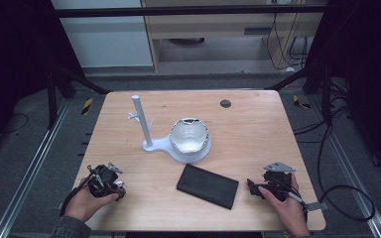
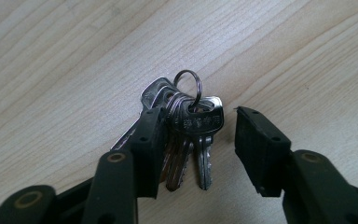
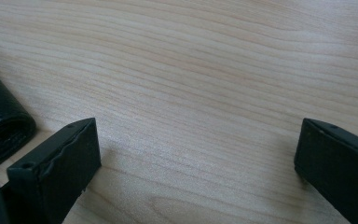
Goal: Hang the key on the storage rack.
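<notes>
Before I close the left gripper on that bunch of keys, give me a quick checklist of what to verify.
1. Bunch of keys between the jaws of the left gripper: ok, it lies on the table inside the gap.
2. Grip centred: not ok, the keys sit against the left pad with a clear gap to the right one.
3. Key ring free: ok, it pokes out beyond the jaw tips, touching nothing else.
4. Right gripper out of the way: ok, open over bare wood beside the black wallet.
5. Stand with pegs and its bowl unobstructed: ok.
6. Keys actually clamped: not ok, pads not pressing from both sides.
</notes>
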`<action>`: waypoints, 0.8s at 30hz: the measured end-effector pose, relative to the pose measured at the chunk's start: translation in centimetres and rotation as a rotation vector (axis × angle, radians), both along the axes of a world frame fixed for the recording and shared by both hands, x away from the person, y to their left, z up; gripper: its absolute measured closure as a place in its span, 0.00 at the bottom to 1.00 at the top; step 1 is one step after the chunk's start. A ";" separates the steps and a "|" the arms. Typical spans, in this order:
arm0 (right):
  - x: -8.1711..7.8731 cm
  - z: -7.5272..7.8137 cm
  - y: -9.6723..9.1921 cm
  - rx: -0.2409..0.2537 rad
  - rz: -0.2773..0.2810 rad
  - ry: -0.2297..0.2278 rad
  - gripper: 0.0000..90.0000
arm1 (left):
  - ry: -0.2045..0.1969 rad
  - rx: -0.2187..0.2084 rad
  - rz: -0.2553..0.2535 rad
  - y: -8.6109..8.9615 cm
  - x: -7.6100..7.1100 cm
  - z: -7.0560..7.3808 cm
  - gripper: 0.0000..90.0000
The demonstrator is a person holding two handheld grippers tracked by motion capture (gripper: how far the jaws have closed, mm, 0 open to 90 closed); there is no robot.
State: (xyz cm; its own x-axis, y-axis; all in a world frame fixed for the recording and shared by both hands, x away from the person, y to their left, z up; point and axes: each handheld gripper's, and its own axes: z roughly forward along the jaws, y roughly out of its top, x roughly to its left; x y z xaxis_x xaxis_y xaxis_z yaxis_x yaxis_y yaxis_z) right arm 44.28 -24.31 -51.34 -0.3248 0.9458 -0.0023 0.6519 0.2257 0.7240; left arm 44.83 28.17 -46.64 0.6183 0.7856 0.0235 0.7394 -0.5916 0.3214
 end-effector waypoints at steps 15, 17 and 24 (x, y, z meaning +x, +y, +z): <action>0.0 0.0 0.0 -0.001 0.000 0.000 0.01 | -0.017 0.018 0.012 0.1 -0.3 0.0 0.74; 0.0 0.0 0.0 -0.001 0.000 0.000 0.01 | -0.021 0.022 0.007 0.1 -0.4 0.0 0.74; 0.0 0.0 0.0 -0.001 0.001 0.000 0.01 | -0.020 0.017 0.001 0.0 -0.6 0.1 0.75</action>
